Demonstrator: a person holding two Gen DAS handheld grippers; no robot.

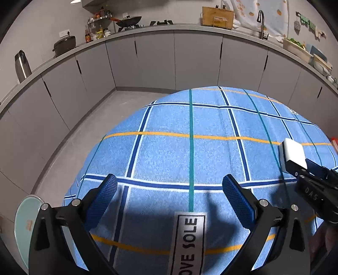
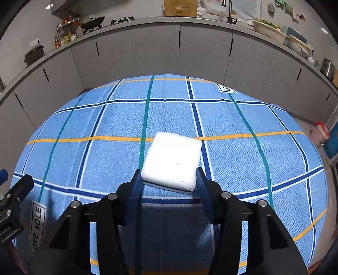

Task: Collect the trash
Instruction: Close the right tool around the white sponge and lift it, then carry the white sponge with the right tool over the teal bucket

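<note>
We hold both grippers tilted steeply down over a table covered by a blue checked cloth (image 2: 105,122). Our right gripper (image 2: 169,179) has its two blue-padded fingers on either side of a white foam block (image 2: 172,158), the near end of the block sitting between the pads; both pads appear to press against its sides, so we have hold of it. The far part of the block sticks out beyond the fingertips, over an orange stripe and a dark blue stripe. We cannot tell whether the block is lifted off the cloth or rests on it.

Our left gripper (image 1: 171,190) hangs above the cloth with its jaws spread wide and nothing between them; its blue ribbed pads (image 1: 103,196) frame a teal stripe and a white label (image 1: 190,239) printed "LOVE SOLE". From the left wrist view the right gripper comes in from the right edge with the white block at its tip.

At the left gripper's lower left, beside the table edge, lies a pale green round plate (image 1: 25,222). Beyond the table runs a grey floor and a row of grey cabinets (image 1: 154,59) under a counter carrying a wok (image 1: 128,21), a dark pot (image 1: 64,43), a steel flask (image 1: 22,65), bottles, a wooden board (image 1: 217,15) and a tap (image 1: 262,23). Nothing stands on the cloth between the two grippers.
</note>
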